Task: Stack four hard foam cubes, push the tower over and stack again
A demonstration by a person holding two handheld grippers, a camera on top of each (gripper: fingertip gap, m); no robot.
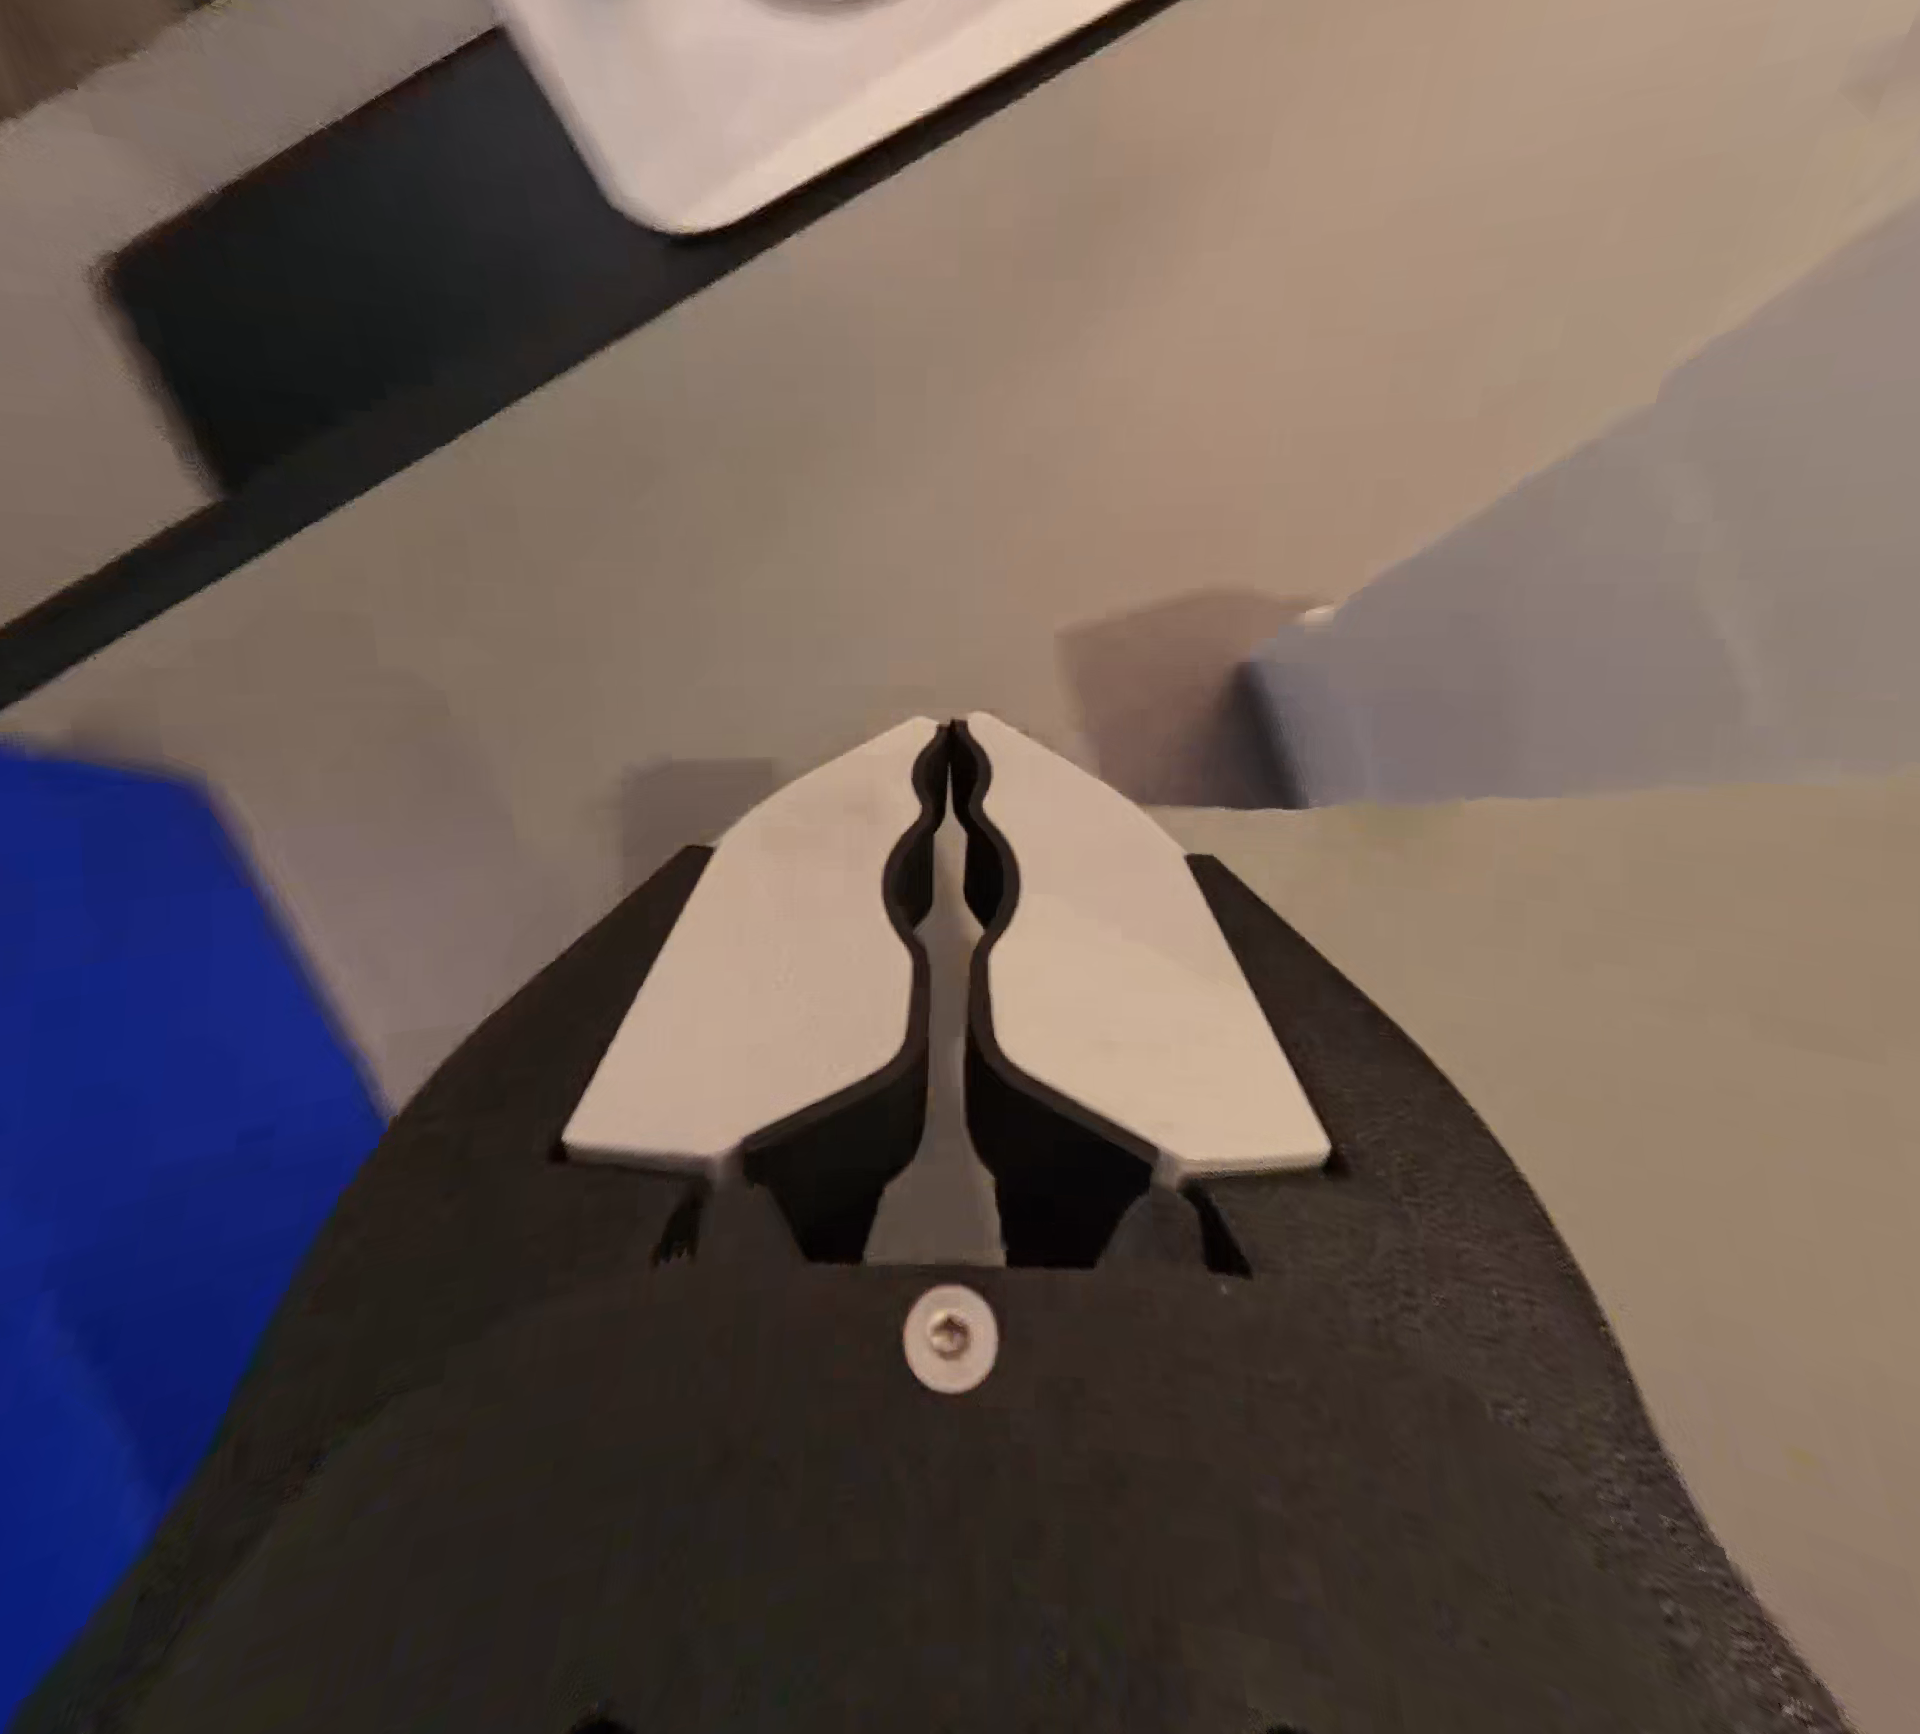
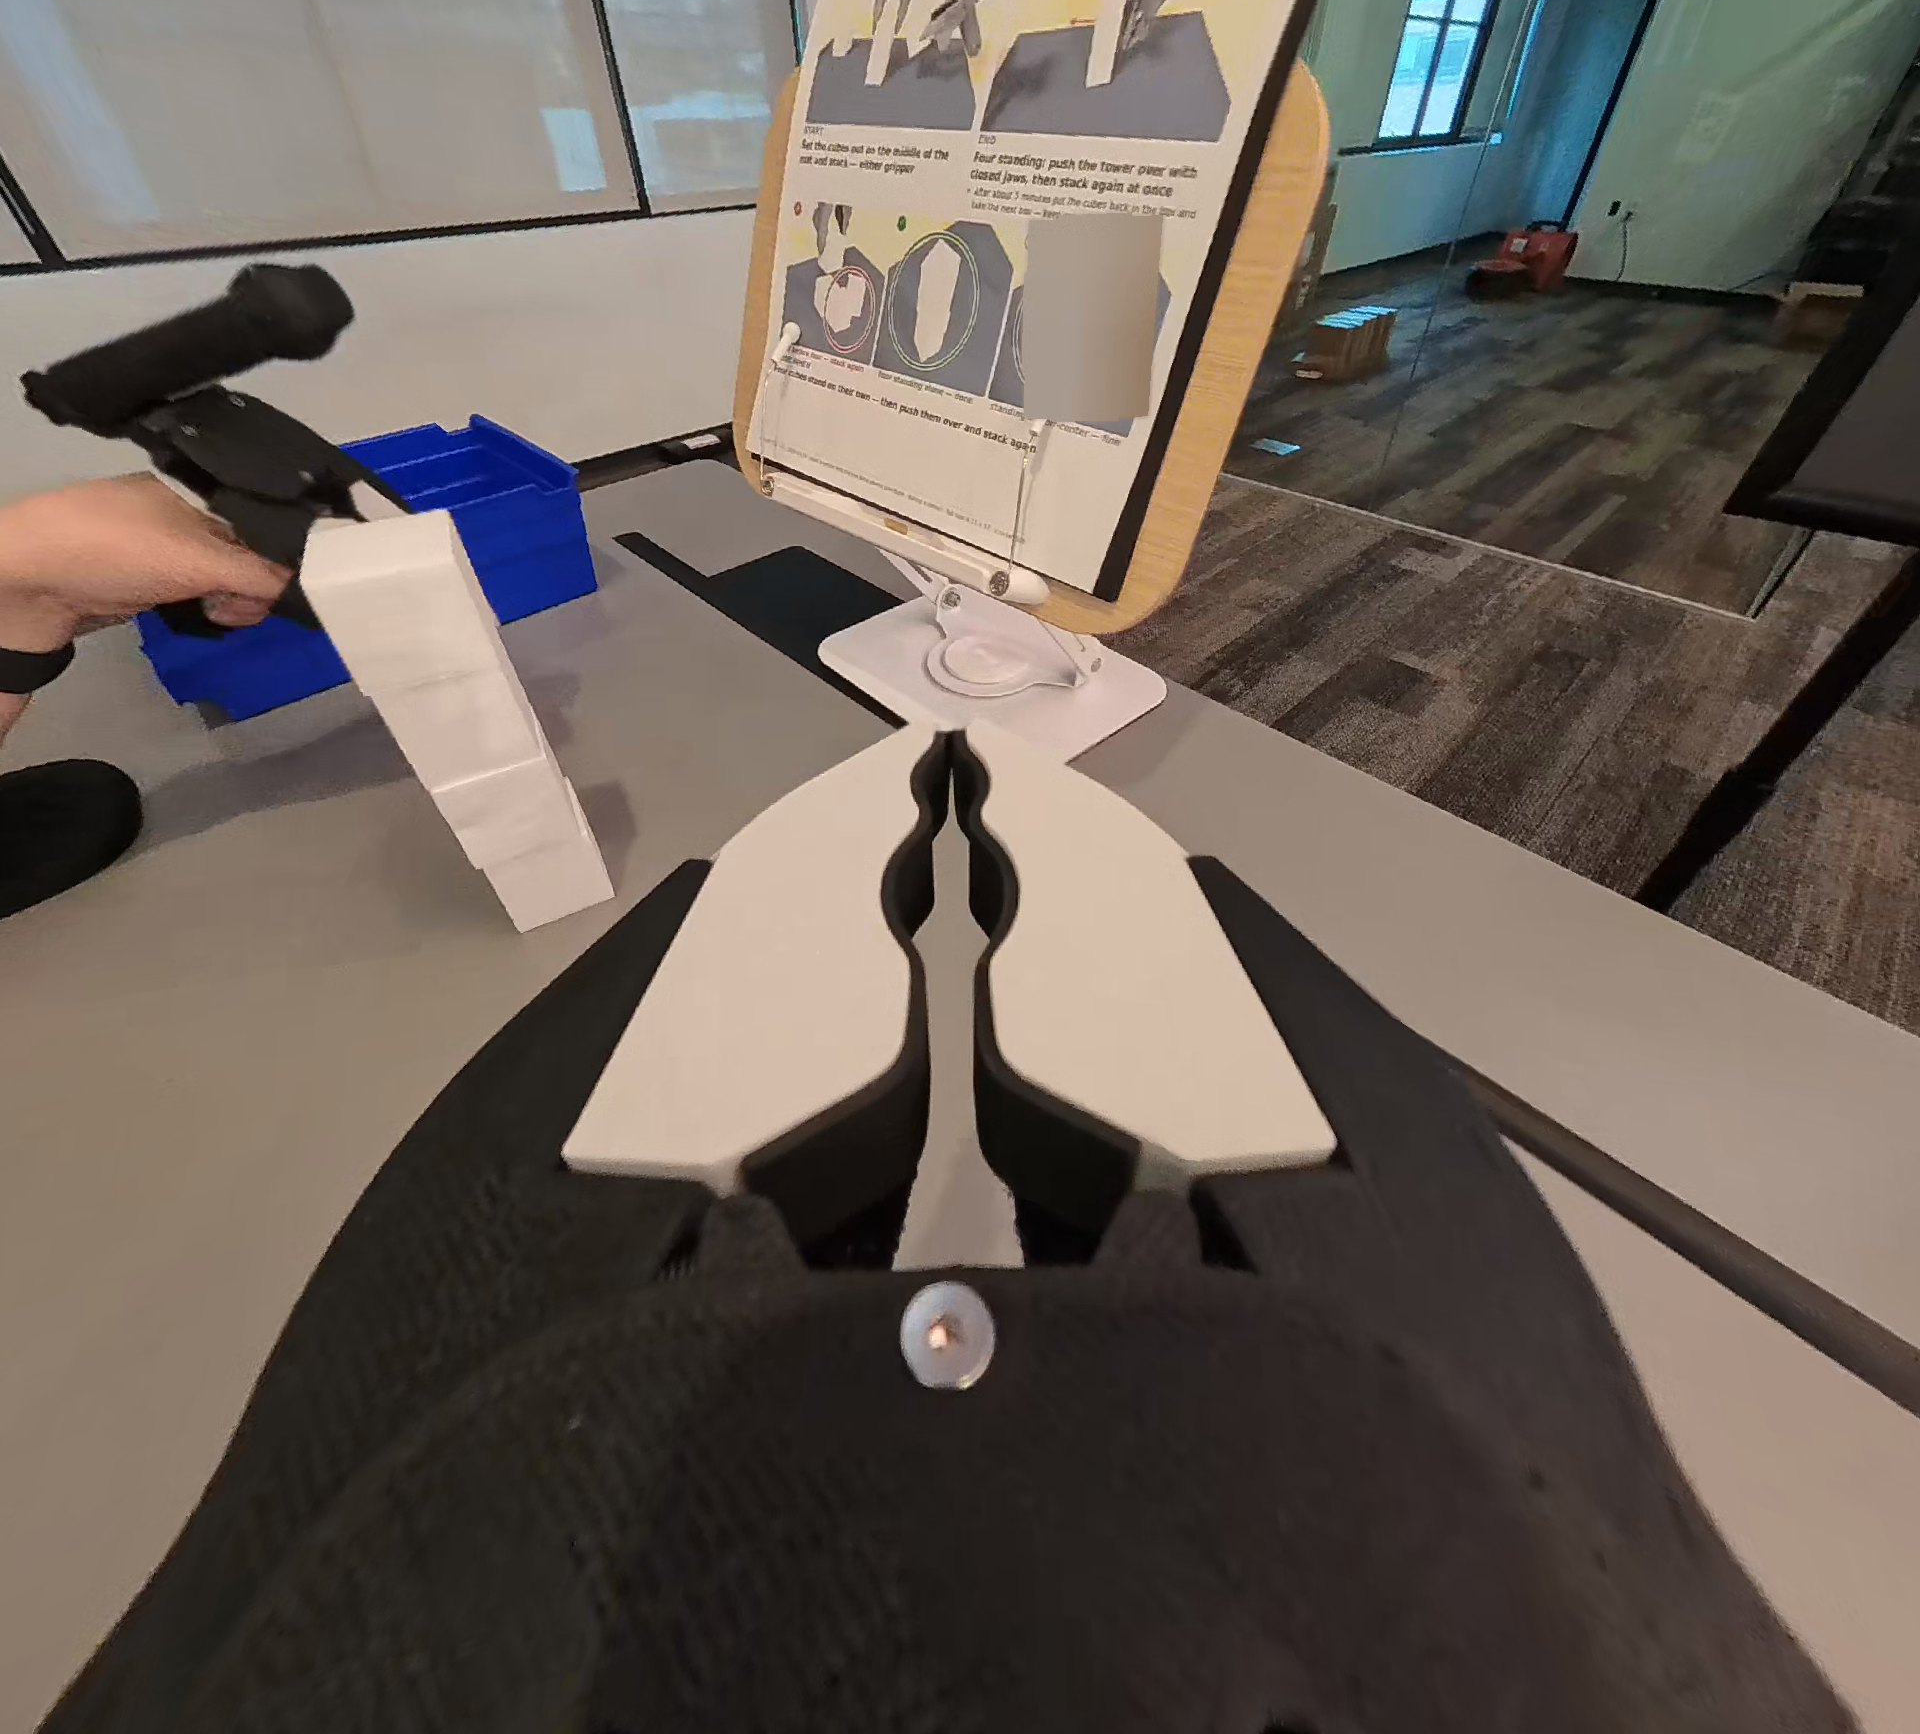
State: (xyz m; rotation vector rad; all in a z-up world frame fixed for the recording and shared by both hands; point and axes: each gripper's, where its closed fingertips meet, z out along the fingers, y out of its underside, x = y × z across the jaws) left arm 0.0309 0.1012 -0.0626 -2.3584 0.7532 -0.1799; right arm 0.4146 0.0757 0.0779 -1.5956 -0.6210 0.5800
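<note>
1. Your four white foam cubes (image 2: 457, 708) are stacked, so the first build looks done. In the right wrist view the tower sits at about ten o'clock on the grey desk (image 2: 260, 1061), and it is leaning hard, top end tipped toward the blue bin (image 2: 488, 489) behind it, only the bottom cube's lower edge near the desk.

2. Your left claw (image 2: 343, 531) is right against the top cube, held in your hand (image 2: 114, 562). I judge you are midway through the push-over: the tower is tipping but not yet down.

3. In the left wrist view the left claw (image 1: 951, 728) has its tips pressed together with nothing between them. That view is blurred; a blue shape at nine o'clock is likely the bin, and a pale blur at three o'clock may be a cube, though I cannot tell.

4. Your right claw (image 2: 951, 739) is likewise pressed together and empty, hanging over the desk well apart from the tower, pointing toward the instruction sheet stand (image 2: 997, 666) at twelve o'clock.

5. What is left, as I judge it: let the cubes fall and settle, then rebuild all four.
</note>
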